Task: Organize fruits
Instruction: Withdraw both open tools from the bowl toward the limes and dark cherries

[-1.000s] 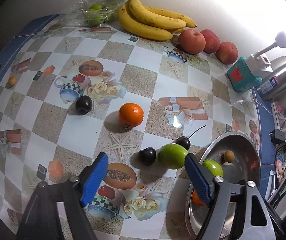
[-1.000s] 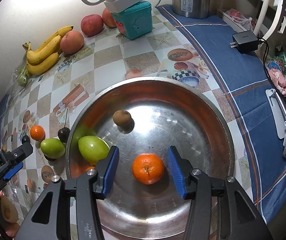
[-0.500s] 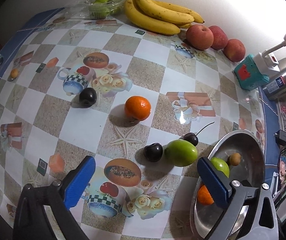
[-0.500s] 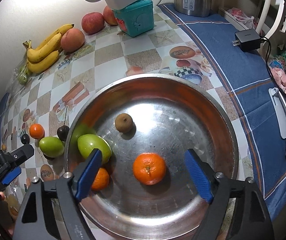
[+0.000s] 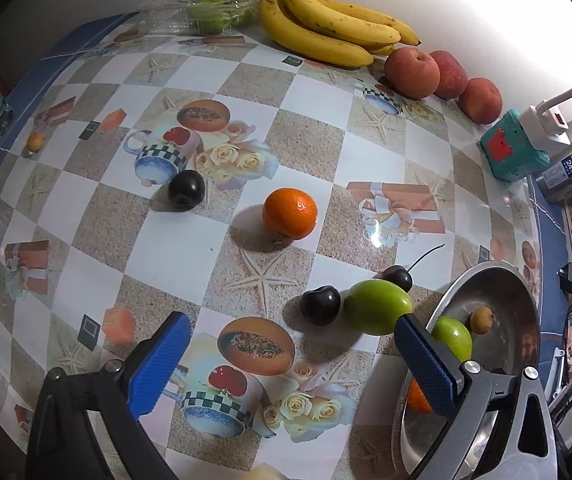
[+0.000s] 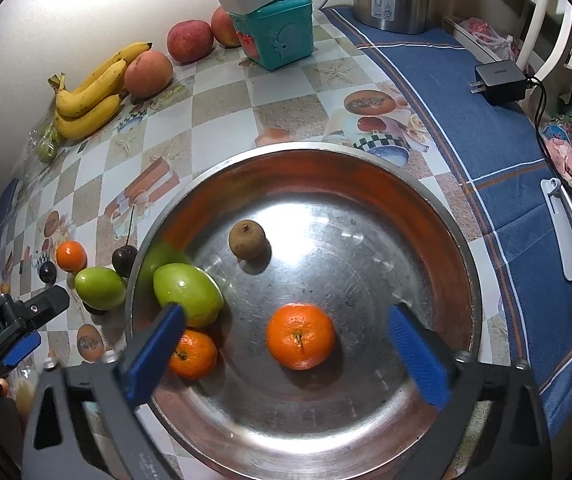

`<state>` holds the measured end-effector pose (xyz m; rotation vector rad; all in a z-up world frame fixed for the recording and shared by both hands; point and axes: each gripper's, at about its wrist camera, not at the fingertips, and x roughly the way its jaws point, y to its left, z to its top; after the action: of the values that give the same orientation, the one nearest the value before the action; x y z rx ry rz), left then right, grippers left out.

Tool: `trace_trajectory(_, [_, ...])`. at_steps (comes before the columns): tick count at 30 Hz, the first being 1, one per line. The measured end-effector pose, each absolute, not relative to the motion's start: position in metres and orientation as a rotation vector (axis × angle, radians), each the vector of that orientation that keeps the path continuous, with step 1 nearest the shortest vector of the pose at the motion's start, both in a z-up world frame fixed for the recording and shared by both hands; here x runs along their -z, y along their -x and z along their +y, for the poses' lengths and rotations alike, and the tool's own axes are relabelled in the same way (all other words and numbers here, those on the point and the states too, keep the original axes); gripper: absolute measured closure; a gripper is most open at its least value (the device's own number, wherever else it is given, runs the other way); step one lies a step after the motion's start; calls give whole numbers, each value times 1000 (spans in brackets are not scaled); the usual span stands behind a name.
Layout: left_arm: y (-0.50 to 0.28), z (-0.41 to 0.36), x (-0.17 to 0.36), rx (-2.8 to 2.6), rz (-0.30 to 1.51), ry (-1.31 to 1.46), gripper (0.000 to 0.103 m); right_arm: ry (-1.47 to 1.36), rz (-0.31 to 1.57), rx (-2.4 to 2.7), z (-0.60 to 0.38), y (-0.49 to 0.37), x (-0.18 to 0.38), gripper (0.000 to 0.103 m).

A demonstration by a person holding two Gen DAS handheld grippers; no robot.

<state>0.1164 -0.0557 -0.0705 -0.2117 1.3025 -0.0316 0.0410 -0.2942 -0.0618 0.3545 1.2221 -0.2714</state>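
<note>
Right wrist view: right gripper point(image 6: 286, 340) above the steel bowl point(image 6: 366, 168), jaws wide apart, nothing between the pads. Bowl contents: one mandarin point(image 6: 300, 336) near the middle, lying between the spread fingers but touching neither; a second, smaller mandarin point(image 6: 192, 354) at the bowl's left wall, partly behind the left finger; a green fruit point(image 6: 188, 294) just above it, the two touching or nearly so; a small brown fruit point(image 6: 247, 239) apart from the rest, toward the far side.

Left wrist view: left gripper point(image 5: 286, 360) jaws wide apart, empty, over the worktop point(image 5: 86, 280) just left of the bowl. Still on the worktop: green fruit point(image 5: 378, 306) beside the bowl's rim, a dark cherry point(image 5: 321, 305) touching its left side, a stemmed cherry point(image 5: 398, 278) behind it; a mandarin point(image 5: 290, 213) mid-worktop; a dark plum point(image 5: 186, 190) to its left.

Far edge of the worktop: bananas point(image 5: 326, 28), three red apples point(image 5: 442, 80), a clear plastic tray point(image 5: 210, 8) with green fruits inside. Teal box point(image 5: 512, 156) at the right edge.
</note>
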Motion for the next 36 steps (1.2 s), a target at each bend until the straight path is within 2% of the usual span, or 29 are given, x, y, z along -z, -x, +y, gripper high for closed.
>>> trace_trajectory(13, [-121,-43,64,12,1281,247,0,-368,1175,250,-293,-40,55,0])
trace_trajectory(25, [-135,11,49,-64,1225,294,0,-377,1135,196,-276,-44,53,0])
trace_trajectory(36, [-145,49,38,-124,1166,217,0,-407,1101,36,-237,-60,42,0])
